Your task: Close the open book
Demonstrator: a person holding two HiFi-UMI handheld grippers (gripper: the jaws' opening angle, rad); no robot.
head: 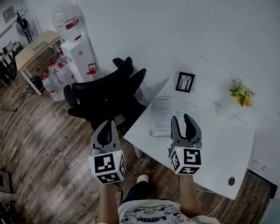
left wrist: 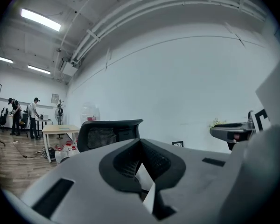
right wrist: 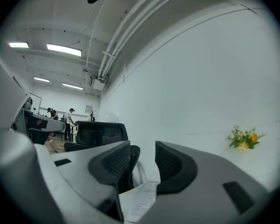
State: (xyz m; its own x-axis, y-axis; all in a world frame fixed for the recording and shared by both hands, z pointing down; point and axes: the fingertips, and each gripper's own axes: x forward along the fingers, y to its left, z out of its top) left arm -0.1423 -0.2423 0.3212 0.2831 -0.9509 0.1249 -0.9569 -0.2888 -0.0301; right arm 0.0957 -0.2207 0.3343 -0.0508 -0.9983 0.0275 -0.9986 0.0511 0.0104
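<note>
Book open, untouched; right tool parted, empty; left tool closed.

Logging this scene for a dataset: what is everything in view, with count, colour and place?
table: one, white, right, against the wall
open book: one, white pages, table's left end
picture frame: one, black, behind the book
flowers: one bunch, yellow-green, table's far side
office chair: one, black, left of table
water dispenser: one, white, by the wall
water jugs: several, red-capped, floor beside dispenser
wooden table: one, tan, far left
left gripper: one, grey, fingers together, empty, near the chair
right gripper: one, grey, fingers apart, empty, near the book
</note>
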